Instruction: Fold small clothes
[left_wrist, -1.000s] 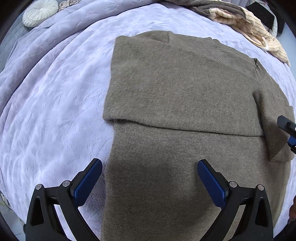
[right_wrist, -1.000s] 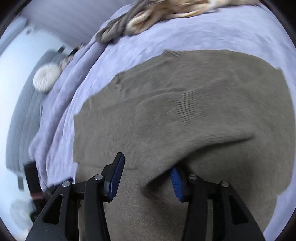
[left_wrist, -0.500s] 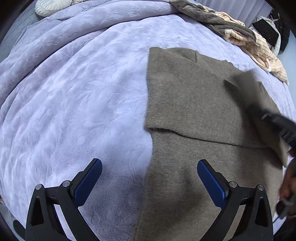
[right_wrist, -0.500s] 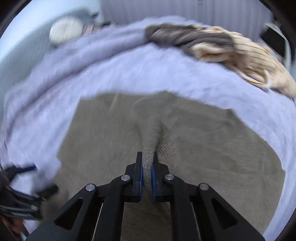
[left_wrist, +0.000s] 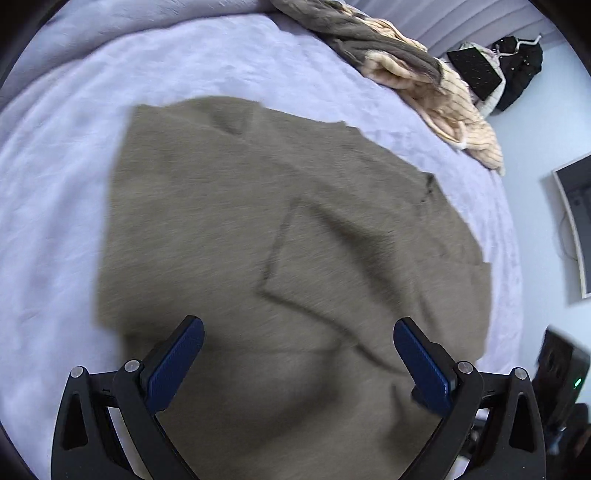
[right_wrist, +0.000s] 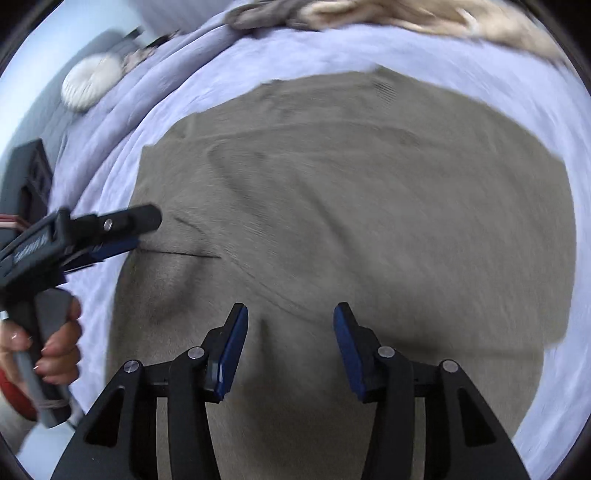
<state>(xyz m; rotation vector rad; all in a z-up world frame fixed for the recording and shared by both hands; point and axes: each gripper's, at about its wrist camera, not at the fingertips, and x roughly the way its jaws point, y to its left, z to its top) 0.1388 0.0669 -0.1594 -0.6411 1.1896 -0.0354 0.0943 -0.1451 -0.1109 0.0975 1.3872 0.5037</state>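
An olive-brown knit sweater lies flat on the lavender bedspread, with both sleeves folded over its body; it also shows in the right wrist view. My left gripper is open and empty, just above the sweater's near part. It also appears at the left of the right wrist view, by the sweater's left edge. My right gripper is open and empty above the sweater's lower middle.
A heap of grey and cream striped clothes lies at the bed's far right side. A round white cushion sits far left. A black bag, a monitor and a dark device stand beyond the bed's right edge.
My right gripper held the right sleeve half a second ago, laid it across the body and opened. My left gripper stayed open and swung right over the sweater.
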